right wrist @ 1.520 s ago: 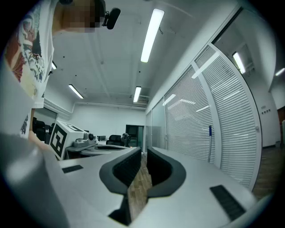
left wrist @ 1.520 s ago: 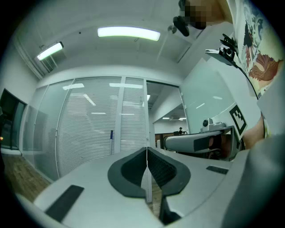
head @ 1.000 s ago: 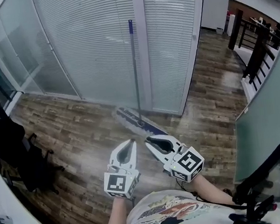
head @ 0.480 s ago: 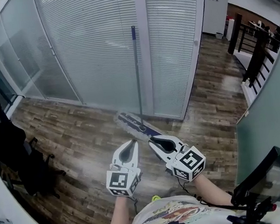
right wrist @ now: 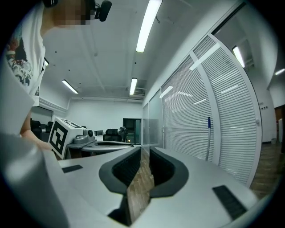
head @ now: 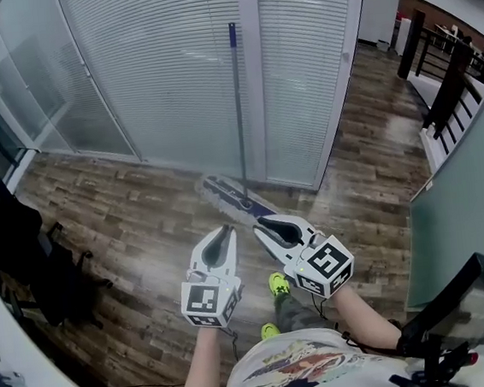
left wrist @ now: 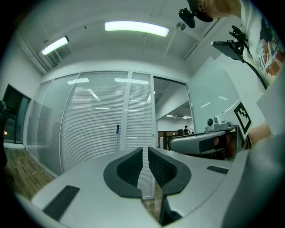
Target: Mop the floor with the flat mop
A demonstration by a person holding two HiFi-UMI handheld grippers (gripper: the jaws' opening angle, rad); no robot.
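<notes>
The flat mop leans upright against the blind-covered glass wall, its thin handle (head: 238, 111) topped with a blue grip and its flat head (head: 232, 196) lying on the wood floor. The handle also shows in the left gripper view (left wrist: 117, 139) and the right gripper view (right wrist: 209, 139). My left gripper (head: 226, 230) and right gripper (head: 259, 223) are held side by side, just short of the mop head. Both are shut with nothing between the jaws and neither touches the mop. Each gripper's view shows the other: the right one (left wrist: 200, 142), the left one (right wrist: 89, 141).
A black office chair (head: 21, 254) stands at the left. A dark railing (head: 445, 81) runs along the far right, and a black screen on a stand (head: 461, 311) is at the lower right. The person's green shoes (head: 277, 283) show below the grippers.
Both grippers have moved a little closer to the mop head, still shut. The green shoes have come into view below them. The mop has not moved.
</notes>
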